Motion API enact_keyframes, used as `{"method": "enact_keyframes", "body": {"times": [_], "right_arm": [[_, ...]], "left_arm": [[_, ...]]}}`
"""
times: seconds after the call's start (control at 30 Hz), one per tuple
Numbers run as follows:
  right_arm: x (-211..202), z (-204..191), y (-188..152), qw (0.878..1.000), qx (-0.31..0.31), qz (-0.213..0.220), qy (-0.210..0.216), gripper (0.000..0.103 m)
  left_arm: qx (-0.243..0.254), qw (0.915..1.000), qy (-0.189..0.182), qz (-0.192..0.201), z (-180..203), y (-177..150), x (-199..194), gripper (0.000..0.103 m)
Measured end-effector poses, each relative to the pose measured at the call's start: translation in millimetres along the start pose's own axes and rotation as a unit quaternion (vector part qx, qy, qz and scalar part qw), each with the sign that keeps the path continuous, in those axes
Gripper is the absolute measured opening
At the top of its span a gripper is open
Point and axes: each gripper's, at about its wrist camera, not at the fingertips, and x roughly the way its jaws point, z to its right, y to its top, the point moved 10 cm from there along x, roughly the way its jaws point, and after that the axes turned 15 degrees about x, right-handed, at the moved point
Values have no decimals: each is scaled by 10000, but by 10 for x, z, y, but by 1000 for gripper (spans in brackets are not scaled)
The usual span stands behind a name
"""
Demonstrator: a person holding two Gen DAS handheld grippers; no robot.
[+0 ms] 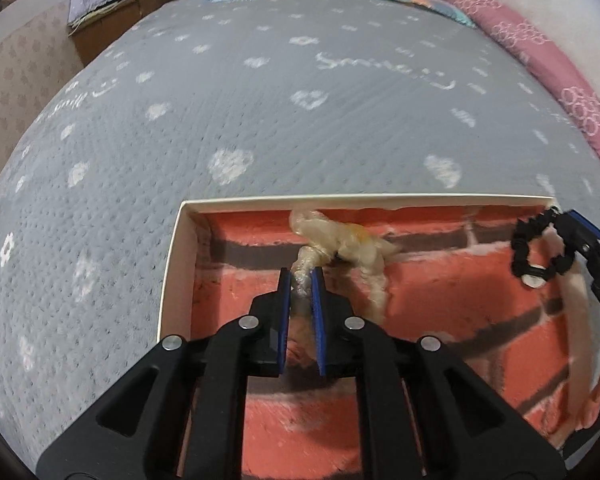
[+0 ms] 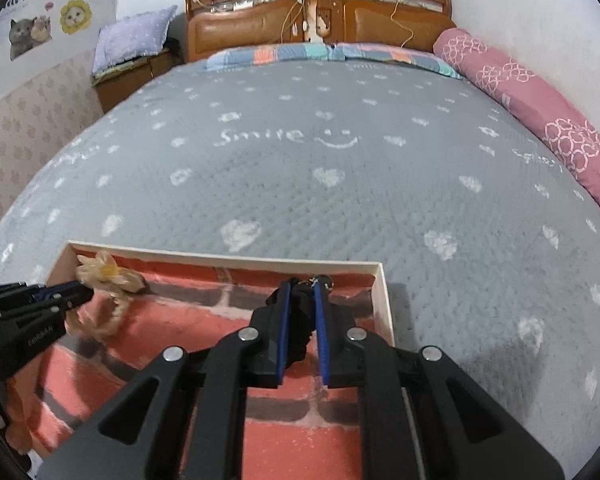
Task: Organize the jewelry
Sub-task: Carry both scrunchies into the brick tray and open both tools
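A shallow box with a white rim (image 1: 340, 199) and a red brick-pattern lining lies on the bed. My left gripper (image 1: 300, 276) is shut on a pale beige braided bracelet (image 1: 340, 240) with a flower knot, hanging over the box's far left part. The right wrist view has that bracelet (image 2: 108, 276) at the left gripper (image 2: 86, 292). My right gripper (image 2: 302, 286) is shut on a black beaded bracelet (image 2: 300, 316) above the box's far right corner (image 2: 380, 268). In the left wrist view the black bracelet (image 1: 520, 252) dangles as a loop from the right gripper (image 1: 568, 228).
A peach-coloured band (image 1: 576, 312) lies inside the box near its right side. The box sits on a grey quilt (image 2: 300, 160) with white hearts. A pink bolster (image 2: 540, 112) runs along the right edge, and a wooden headboard (image 2: 320, 12) stands at the far end.
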Motion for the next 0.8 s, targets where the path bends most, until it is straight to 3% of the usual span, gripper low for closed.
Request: {"method": "enact_keyframes", "body": {"times": [0.23, 0.4, 0.7, 0.73, 0.8], "right_arm": [[141, 30, -102, 9988, -20, -433, -247, 12], [266, 23, -231, 9955, -120, -846, -407, 13], [309, 89, -360, 9936, -72, -1046, -423, 16], [276, 93, -358, 9938, -52, -1034, -398, 19], [218, 82, -336, 9944, -45, -988, -358, 36]], "left_arm": [[92, 9995, 209, -221, -54, -89, 129, 15], [131, 9993, 270, -239, -38, -99, 116, 42], [181, 9988, 447, -48, -79, -127, -28, 70], [206, 9988, 450, -7, -73, -122, -73, 72], [242, 9988, 434, 36, -57, -126, -154, 73]]}}
